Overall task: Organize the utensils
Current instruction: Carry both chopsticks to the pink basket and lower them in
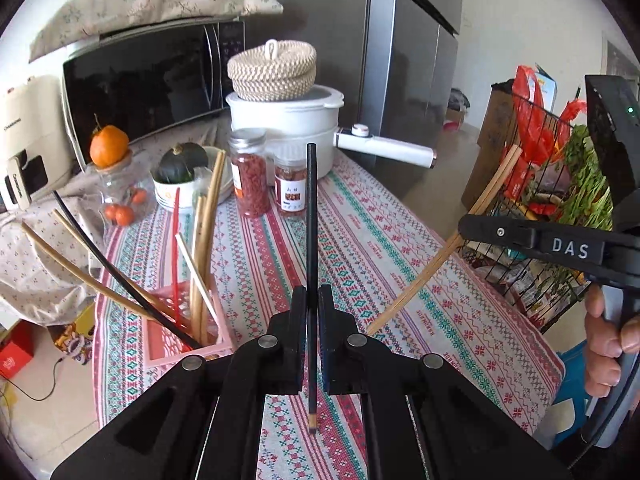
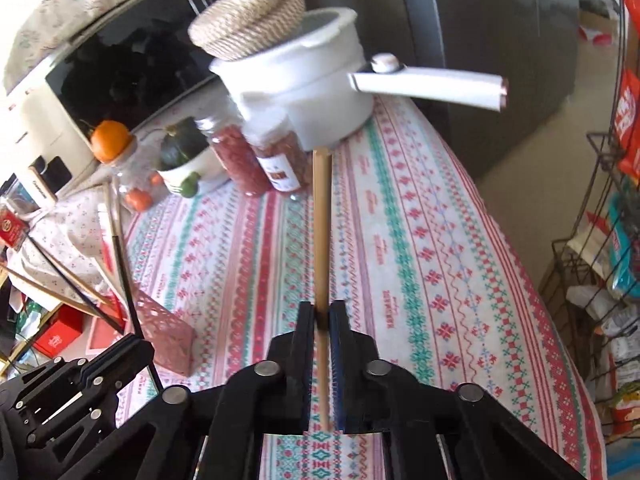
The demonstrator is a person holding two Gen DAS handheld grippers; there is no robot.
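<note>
Over the patterned tabletop (image 1: 380,240), the left gripper (image 1: 312,300) is pinching a black chopstick (image 1: 311,220) w/ its jaws closed tight on the shaft. That stick is standing nearly upright in the left wrist view, its upper end reaching toward the jars and its lower tip hanging just above the cloth. To the left, near the tabletop's edge, a pink holder (image 1: 188,340) is carrying several utensils: wooden chopsticks (image 1: 204,248), a red one (image 1: 175,248) and another black one (image 1: 120,276), all leaning outward at diff. angles.

On the right side, the right gripper (image 2: 322,316) is clamping a wooden chopstick pair (image 2: 322,220), jaws closed on it approx. a third of the way up from its lower end. From the left wrist view the same pair (image 1: 440,252) is slanting up toward the wire basket (image 1: 532,184), w/ the person's right hand (image 1: 608,336) wrapping the handle below. The right gripper is sitting well apart from the pink holder (image 2: 164,332), which is showing low at the left of the right wrist view, beside the left gripper (image 2: 120,354).

At the back, two jars (image 1: 251,172) are standing just in front of a white pot (image 1: 288,128), w/ a woven lidded basket (image 1: 272,72) resting on top. A microwave (image 1: 144,84) is sitting behind, left of the pot.
</note>
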